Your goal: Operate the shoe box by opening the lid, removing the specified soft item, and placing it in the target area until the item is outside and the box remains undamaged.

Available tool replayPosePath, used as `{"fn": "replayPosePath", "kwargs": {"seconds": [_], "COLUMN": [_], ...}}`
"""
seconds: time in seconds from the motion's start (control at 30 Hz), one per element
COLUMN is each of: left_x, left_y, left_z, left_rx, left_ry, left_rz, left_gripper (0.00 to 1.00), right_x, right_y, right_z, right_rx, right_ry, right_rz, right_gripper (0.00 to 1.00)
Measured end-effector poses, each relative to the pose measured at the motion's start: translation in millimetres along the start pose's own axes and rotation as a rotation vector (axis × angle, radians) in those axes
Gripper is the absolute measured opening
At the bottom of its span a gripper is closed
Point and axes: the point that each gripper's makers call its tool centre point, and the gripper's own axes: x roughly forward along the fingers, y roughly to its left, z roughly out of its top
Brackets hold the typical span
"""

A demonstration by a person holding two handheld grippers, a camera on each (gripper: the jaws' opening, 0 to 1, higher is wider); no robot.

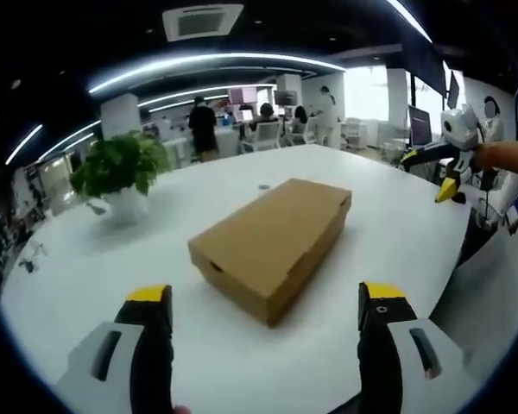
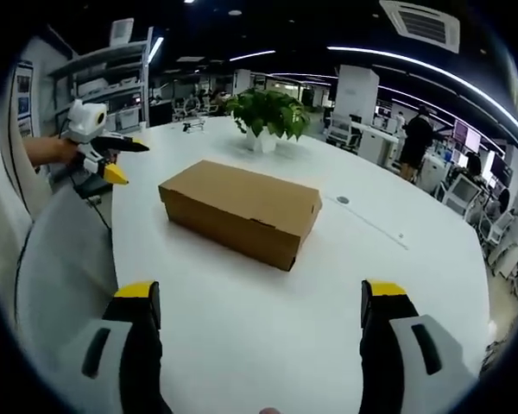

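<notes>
Shoe box (image 1: 272, 244) sits closed on the table (image 1: 112, 259), ahead of and between both sets of wide-open jaws; the left gripper (image 1: 265, 323) and right gripper (image 2: 261, 321) should approach level, catching only the lid's front edge

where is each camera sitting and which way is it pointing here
Left gripper view: rides the left claw, looking across the white table at the closed shoe box; the right claw and a hand enter at right.
Right gripper view: rides the right claw, facing the box's long side; the left claw enters at left.
Shared: box, table, potted plant.
</notes>
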Motion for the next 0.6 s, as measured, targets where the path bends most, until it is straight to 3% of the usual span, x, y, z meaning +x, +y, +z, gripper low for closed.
{"fn": "replayPosePath", "kwargs": {"seconds": [0.6], "left_x": [8.8], "left_y": [13.2], "left_z": [1.6], "left_rx": [-0.009], "left_ry": [0.014], "left_rz": [0.053], "left_gripper": [0.87], "right_x": [32.9], "right_y": [-12.1], "right_z": [20.1], "right_rx": [-0.081], "right_ry": [-0.012], "right_rz": [0.061], "right_gripper": [0.87]}}
